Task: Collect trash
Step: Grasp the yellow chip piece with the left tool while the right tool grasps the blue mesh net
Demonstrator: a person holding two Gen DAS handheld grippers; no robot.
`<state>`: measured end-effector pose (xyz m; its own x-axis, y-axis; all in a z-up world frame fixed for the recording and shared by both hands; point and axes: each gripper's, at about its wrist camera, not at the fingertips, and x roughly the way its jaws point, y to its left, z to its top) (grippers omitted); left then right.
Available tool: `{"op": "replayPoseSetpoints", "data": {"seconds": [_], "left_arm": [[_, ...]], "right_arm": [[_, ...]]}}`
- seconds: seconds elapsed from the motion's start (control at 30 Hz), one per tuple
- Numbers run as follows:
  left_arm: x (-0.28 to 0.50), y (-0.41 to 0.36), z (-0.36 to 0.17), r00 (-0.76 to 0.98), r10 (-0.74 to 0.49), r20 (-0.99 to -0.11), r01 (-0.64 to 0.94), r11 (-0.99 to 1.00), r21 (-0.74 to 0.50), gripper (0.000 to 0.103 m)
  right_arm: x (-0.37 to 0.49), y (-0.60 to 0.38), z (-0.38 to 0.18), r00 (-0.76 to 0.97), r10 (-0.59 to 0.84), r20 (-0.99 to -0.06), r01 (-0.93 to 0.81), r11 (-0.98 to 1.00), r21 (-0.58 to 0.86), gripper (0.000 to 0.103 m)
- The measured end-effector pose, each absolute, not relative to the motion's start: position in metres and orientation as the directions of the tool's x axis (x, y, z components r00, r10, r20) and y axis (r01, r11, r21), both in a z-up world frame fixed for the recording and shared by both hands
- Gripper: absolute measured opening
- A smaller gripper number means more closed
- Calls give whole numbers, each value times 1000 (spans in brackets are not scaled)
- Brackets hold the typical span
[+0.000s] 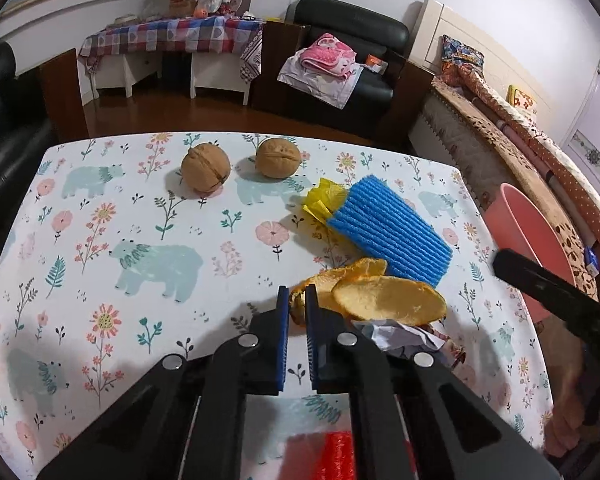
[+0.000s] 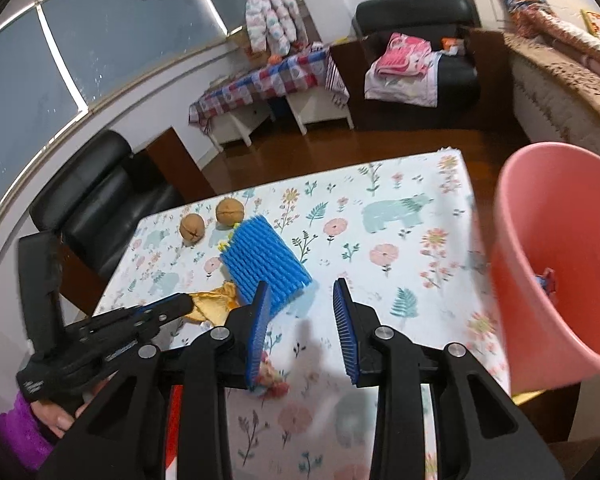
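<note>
Here the left gripper is seen with its blue-padded fingers drawn almost together on the near edge of the curled orange peel, which lies on the floral, bear-printed surface just in front of the blue ribbed foam fruit sleeve. A thin lip of peel is pinched between the pads, so the peel is judged to be gripped, though how firmly cannot be told.

The peel is judged to be light, leathery and a little springy; it can be bent without breaking, but a dry edge may tear or slip if only its tip is held. A hold further in, across the thicker curved wall, is judged to be safer.

The foam sleeve is expected to be nearly weightless and soft, easily squashed, and best taken across its ribs at one end. The scrap of yellow crinkled plastic tucked against its far end is flimsy and may be dragged along with it. A crumpled white paper wad lies beside the peel, touching it, and is expected to yield under the pads.

The right gripper is held above the surface with its fingers apart and nothing between them. The pink plastic bin stands at the right edge of the surface; a small scrap is already seen inside it. The two brown walnuts lie well apart from the trash.
</note>
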<state>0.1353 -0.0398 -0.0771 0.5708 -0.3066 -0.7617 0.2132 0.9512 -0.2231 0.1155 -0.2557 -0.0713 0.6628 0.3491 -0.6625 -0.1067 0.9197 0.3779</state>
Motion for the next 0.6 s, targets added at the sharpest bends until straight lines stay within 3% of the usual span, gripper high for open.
{"op": "replayPoseSetpoints", "data": {"seconds": [0.4,0.43,0.5,0.6], "left_arm": [[130,-22,-75,581,-338,-740,192,941,-279,6],[130,-19,-75,583,-337,-739,188,941,-281,6],[128,-16,-72,591,-331,-735,178,943,-281,6],[125,-11,-68,606,-316,-730,165,948,-273,6]], "right_arm": [[154,-236,-95,566,452,-690,-119,873,473,39],[152,-235,-93,578,444,-685,-119,876,467,38],[149,-233,-90,583,438,-684,-126,881,456,15],[140,-235,-85,597,440,-671,-131,878,460,8]]}}
